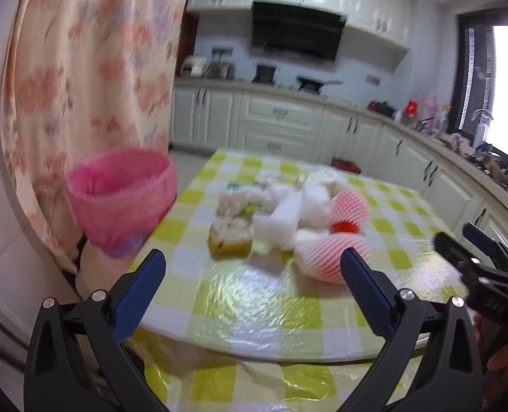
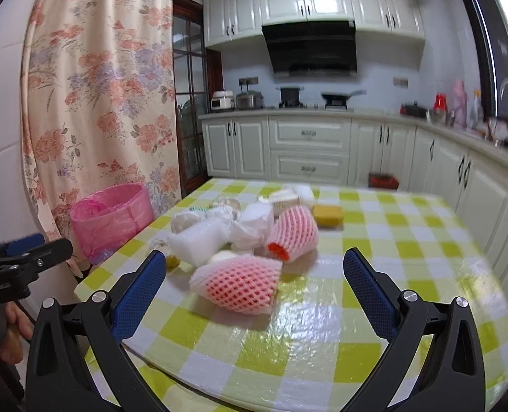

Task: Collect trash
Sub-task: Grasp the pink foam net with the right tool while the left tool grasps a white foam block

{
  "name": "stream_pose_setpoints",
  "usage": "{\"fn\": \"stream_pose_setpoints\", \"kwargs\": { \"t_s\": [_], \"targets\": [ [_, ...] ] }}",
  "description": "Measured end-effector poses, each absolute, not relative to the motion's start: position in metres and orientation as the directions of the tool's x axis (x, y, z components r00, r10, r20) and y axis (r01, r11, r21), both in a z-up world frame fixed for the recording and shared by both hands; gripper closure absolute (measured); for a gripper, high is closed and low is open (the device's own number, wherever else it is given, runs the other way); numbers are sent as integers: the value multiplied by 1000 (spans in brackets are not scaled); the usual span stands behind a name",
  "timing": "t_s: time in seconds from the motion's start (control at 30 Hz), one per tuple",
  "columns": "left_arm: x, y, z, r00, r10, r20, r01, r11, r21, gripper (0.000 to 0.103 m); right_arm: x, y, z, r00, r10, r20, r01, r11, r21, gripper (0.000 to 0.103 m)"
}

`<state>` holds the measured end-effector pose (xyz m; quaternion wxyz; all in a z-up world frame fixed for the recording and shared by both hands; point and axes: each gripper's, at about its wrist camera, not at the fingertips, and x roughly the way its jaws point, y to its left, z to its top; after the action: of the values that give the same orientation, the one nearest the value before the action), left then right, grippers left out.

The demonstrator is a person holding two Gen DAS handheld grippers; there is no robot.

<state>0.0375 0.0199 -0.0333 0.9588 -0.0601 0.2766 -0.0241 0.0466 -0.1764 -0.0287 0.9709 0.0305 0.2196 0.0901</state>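
Observation:
A heap of trash lies on the table with the yellow-and-white checked cloth (image 2: 374, 250): two pink foam fruit nets (image 2: 237, 283) (image 2: 293, 231), white foam and crumpled paper (image 2: 202, 237), a yellow sponge (image 2: 327, 215). The same heap shows in the left wrist view, with a net (image 1: 326, 257), white foam (image 1: 278, 221) and a sponge (image 1: 230, 240). A bin with a pink liner (image 2: 111, 218) (image 1: 125, 192) stands off the table's left edge. My left gripper (image 1: 252, 267) is open and empty, short of the heap. My right gripper (image 2: 254, 269) is open and empty, its jaws either side of the near net.
A floral curtain (image 2: 96, 86) hangs behind the bin. White kitchen cabinets (image 2: 309, 147) and a cluttered counter (image 2: 477, 127) run along the back and right. The right gripper shows at the right edge of the left wrist view (image 1: 466, 257).

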Motion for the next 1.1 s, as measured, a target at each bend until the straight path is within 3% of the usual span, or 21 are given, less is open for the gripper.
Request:
{"fn": "stream_pose_setpoints", "kwargs": {
  "t_s": [0.23,0.43,0.8,0.83,0.93,1.1],
  "targets": [
    [89,43,-60,837,-42,-546,-64,983,-173,5,94,-203,-81,776,265,-572,-130,955,266,6],
    [139,39,-93,782,-36,-622,-48,992,-119,5,138,-177,-110,705,253,-662,-154,967,205,6],
    [163,56,-120,768,34,-639,-82,996,-46,5,192,-140,-136,649,264,-713,-191,964,184,7],
    [164,58,-120,766,22,-642,-76,995,-57,5,194,-138,-138,645,266,-717,-193,964,184,10],
    [167,56,-120,765,-15,-644,-55,995,-88,6,193,-136,-143,637,295,-712,-211,955,207,35],
    [174,38,-114,767,-86,-636,3,992,-130,12,179,-142,-135,668,303,-679,-232,953,197,59]
  ]
}}
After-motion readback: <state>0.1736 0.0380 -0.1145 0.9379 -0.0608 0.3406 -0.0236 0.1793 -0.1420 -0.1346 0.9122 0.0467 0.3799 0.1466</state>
